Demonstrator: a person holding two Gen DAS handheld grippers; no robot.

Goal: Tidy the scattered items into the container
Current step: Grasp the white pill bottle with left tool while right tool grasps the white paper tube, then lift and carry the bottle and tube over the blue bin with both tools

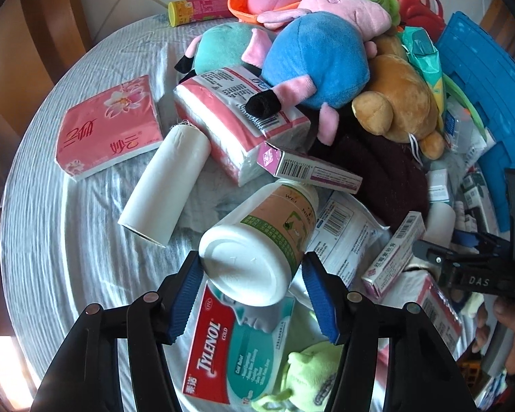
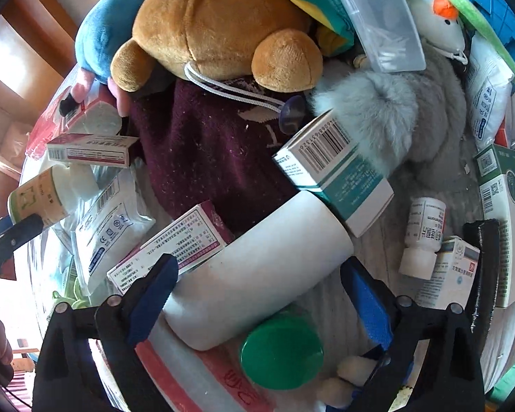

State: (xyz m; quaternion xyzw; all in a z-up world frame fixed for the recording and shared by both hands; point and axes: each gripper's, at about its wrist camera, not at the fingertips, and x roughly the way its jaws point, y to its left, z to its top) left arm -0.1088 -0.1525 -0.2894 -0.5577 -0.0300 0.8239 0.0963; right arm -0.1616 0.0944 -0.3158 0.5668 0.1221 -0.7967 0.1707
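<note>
Cluttered table (image 1: 34,206): two white rolls (image 1: 164,185) (image 2: 257,267), one white bottle (image 1: 257,247).

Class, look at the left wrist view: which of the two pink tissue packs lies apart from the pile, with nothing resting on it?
The flowered pink tissue pack, lying alone on the cloth. The other pack has a plush toy's leg and a small box on it.

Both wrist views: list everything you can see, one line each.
White bottle: one, white, between the left gripper's pads.
Tylenol box: one, red and teal, under that bottle.
White roll: one, on the cloth, left of the bottle.
Second white roll: one, between the right gripper's fingers.
Pink tissue pack: one, far left.
Plush toys: several, blue, pink, brown, piled at the back.
Blue basket: one, right edge.
Green cap: one, near the right gripper.
Left gripper: shut on the bottle.
Right gripper: open.
</note>
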